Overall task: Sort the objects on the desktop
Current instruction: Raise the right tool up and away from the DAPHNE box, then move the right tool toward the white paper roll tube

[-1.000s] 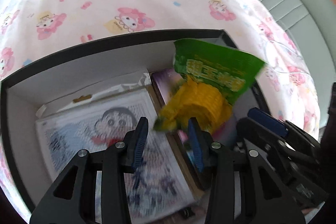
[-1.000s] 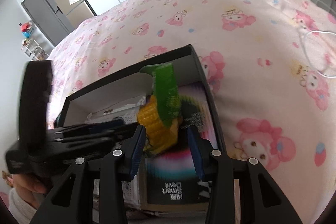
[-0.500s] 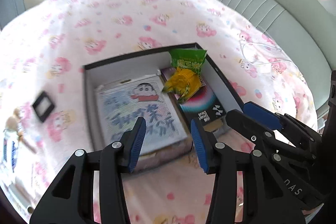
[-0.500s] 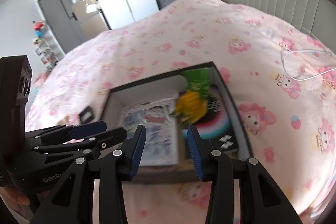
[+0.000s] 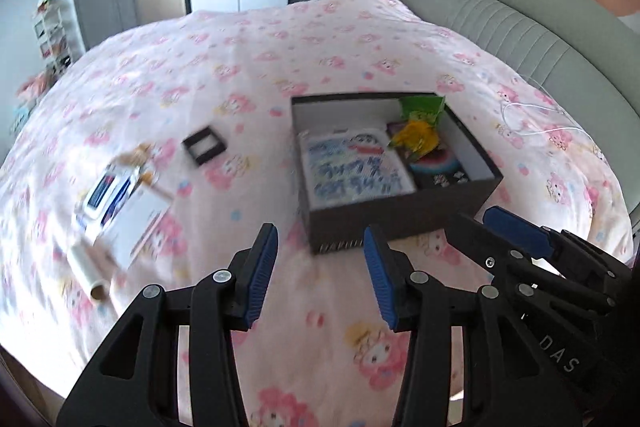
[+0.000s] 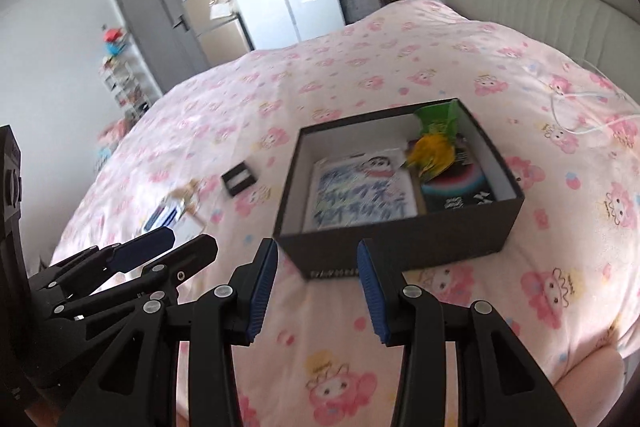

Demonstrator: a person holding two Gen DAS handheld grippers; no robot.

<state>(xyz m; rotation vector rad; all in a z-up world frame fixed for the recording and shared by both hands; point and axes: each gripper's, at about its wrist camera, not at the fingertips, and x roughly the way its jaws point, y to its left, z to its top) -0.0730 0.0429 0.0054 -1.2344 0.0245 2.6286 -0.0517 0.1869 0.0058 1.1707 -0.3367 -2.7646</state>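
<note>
A black box (image 5: pixel 400 223) (image 6: pixel 400 247) with white inner walls stands on the pink bed. Inside lie a cartoon-print pack (image 5: pixel 352 169) (image 6: pixel 360 193), a dark booklet (image 5: pixel 438 171) (image 6: pixel 456 193) and a green-and-yellow snack bag (image 5: pixel 418 131) (image 6: pixel 434 143). My left gripper (image 5: pixel 320 275) is open and empty, above the bed in front of the box. My right gripper (image 6: pixel 316 283) is open and empty, just before the box's near wall. Each gripper also shows at the edge of the other's view.
Left of the box on the bed lie a small black frame (image 5: pixel 204 147) (image 6: pixel 239 180), a white and blue packet (image 5: pixel 108 193), a white card (image 5: pixel 138 217), a white roll (image 5: pixel 86 273) and a small tan toy (image 5: pixel 138 153). A white cable (image 5: pixel 536 123) lies right. A grey headboard (image 5: pixel 520 27) is behind.
Both grippers have pulled back and up from the box; the snack bag, once between the right gripper's fingers, now lies in the box. More of the bed is in view.
</note>
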